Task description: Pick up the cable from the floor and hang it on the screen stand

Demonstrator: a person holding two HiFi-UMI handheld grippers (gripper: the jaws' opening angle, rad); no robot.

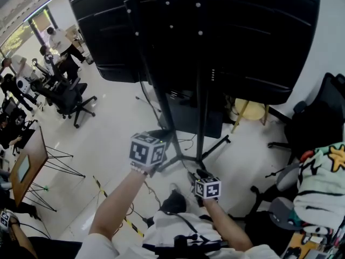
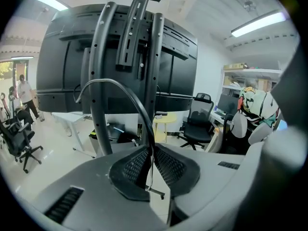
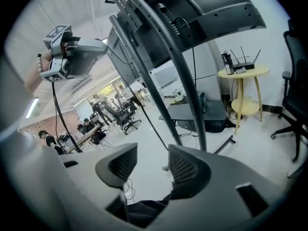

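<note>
The left gripper [image 2: 150,168] pinched the black cable [image 2: 126,93], which arched up, perhaps touching the far screen stand [image 2: 98,81]; the right gripper [image 3: 149,166] gaped wide, empty.

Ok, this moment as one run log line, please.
left gripper: shut on cable | right gripper: open, empty | cable: not on screen stand

Glossy floor [image 1: 113,144], matt black metal screen stand [image 2: 98,119], smooth cable [image 2: 139,102].

2 grippers: left gripper [image 2: 152,170], right gripper [image 3: 150,163]. 1 cable [image 2: 126,91] between the left fingers [image 2: 130,167]. Beyond the fingertips, 1 screen [image 2: 62,66], 1 stand [image 2: 99,81] with 2 uprights, 1 yellow side table [image 3: 242,72].
</note>
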